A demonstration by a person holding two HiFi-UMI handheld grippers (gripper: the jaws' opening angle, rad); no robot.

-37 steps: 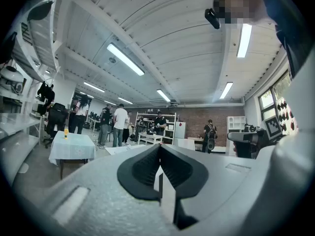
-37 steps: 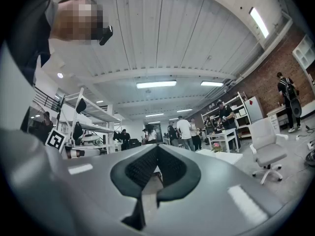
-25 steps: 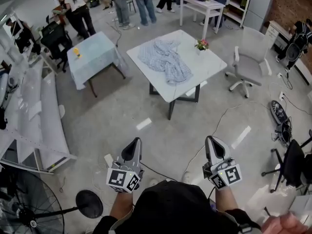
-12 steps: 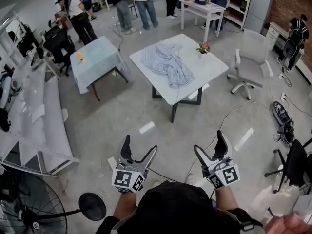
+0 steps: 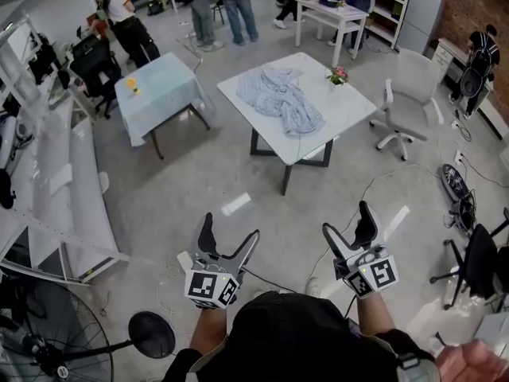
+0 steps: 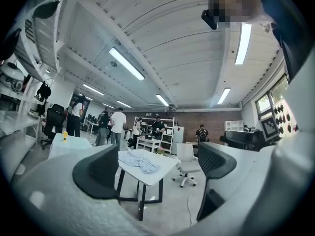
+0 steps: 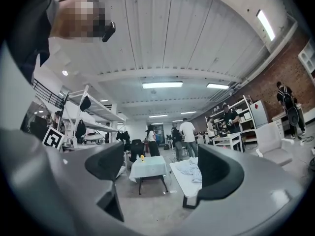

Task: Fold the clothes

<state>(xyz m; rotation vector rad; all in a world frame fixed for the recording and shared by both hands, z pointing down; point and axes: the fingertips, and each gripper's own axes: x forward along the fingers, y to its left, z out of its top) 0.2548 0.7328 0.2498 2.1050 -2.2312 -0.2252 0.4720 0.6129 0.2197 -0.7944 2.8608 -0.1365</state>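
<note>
The only print in sight is the black-and-white square markers on the cube of each gripper [image 5: 211, 287]; no readable words or brand marks show at this distance. The left gripper [image 5: 231, 228] has its jaws spread wide, having just been opening, and its dark pads frame only floor and the room beyond. The right gripper [image 5: 347, 220] stands the same way: its jaws have just opened and are spread wide, with nothing gripped or touched. The clothes, a crumpled light blue garment [image 5: 282, 102], lie on the white square table [image 5: 346, 106] well ahead of both grippers, beside a small potted flower [image 5: 338, 76] at the table's far edge.
</note>
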